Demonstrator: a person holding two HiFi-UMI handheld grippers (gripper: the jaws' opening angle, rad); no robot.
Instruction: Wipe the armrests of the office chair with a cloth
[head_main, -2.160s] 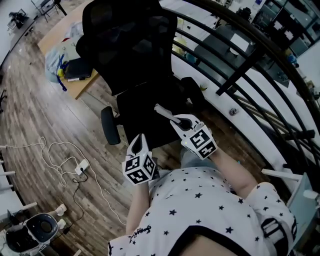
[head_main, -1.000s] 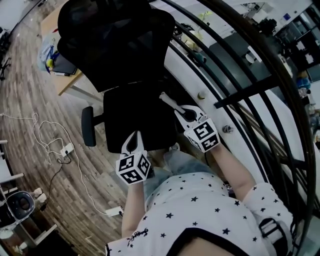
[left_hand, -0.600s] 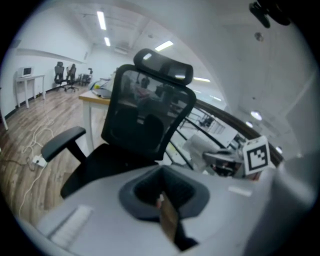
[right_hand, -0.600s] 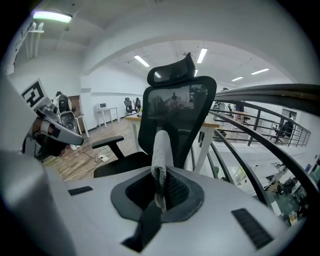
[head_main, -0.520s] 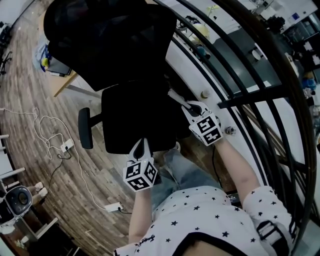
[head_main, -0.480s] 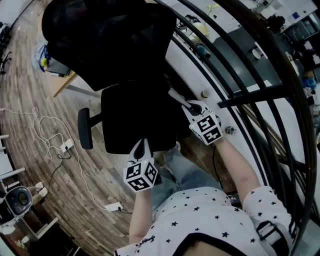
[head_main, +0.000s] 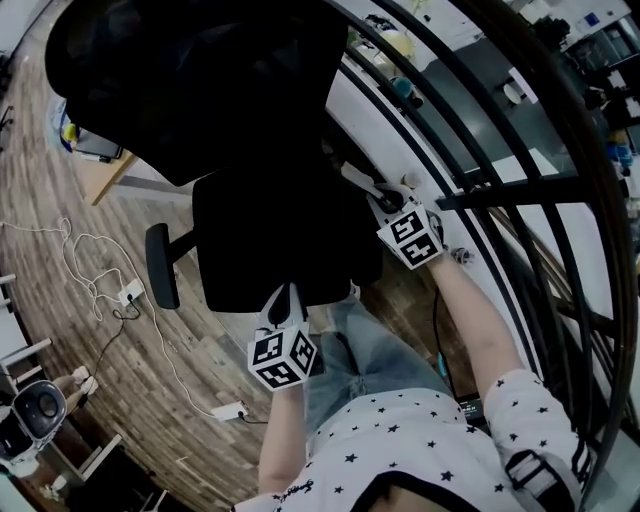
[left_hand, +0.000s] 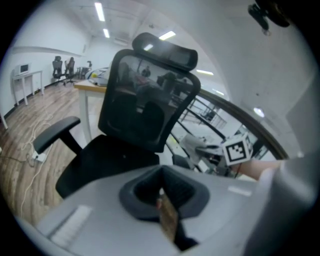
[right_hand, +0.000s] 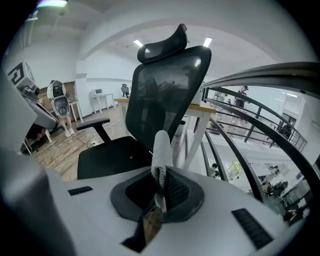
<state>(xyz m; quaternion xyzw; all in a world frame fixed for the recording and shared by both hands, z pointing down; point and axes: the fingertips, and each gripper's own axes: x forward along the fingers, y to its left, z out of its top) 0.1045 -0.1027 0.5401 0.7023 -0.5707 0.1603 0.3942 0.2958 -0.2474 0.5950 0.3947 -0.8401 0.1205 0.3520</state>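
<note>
A black mesh office chair (head_main: 280, 235) stands in front of me, its left armrest (head_main: 158, 265) sticking out over the floor. My right gripper (head_main: 385, 203) is at the seat's right side, shut on a rolled white cloth (head_main: 356, 180) that points toward the chair. In the right gripper view the cloth (right_hand: 161, 147) stands up from the right gripper (right_hand: 161, 189), with the backrest (right_hand: 167, 95) behind it. My left gripper (head_main: 283, 298) hovers at the seat's front edge, shut and holding nothing. The left gripper view shows the left armrest (left_hand: 55, 132), with the cloth (left_hand: 194, 145) held beyond the seat's right edge.
A black curved railing (head_main: 520, 190) runs close along the right. A white cable and power strip (head_main: 128, 295) lie on the wood floor at the left. A wooden desk (head_main: 100, 170) stands behind the chair. A white machine (head_main: 25, 435) sits bottom left.
The chair now fills more of the view and sits closer. My right gripper has moved forward with the cloth along the seat's right side. The left gripper stays low at the seat front.
</note>
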